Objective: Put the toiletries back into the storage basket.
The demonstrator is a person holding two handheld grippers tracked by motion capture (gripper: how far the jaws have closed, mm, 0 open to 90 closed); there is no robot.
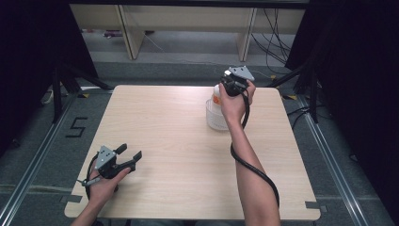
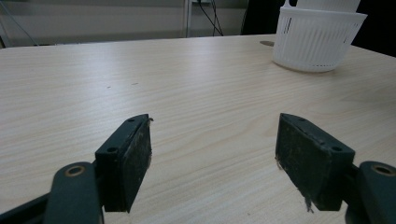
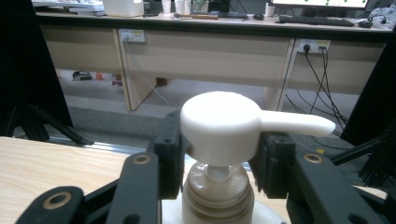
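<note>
Your right gripper point(image 3: 219, 158) clamps the white plastic pump head point(image 3: 224, 126) of the bottle standing in the ribbed white basket point(image 2: 317, 44); your left gripper point(image 2: 215, 158) waits wide on the pale wooden bench point(image 1: 179, 141)

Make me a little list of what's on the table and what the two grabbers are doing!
table: pale wood
basket: white, slotted, at the table's far right
bottle: pump bottle standing in the basket
pump head: white, spout pointing right in the right gripper view
right gripper: at the pump head, one jaw on each side, pads touching or nearly so
left gripper: open, nothing between its jaws, low over the table's near left
</note>
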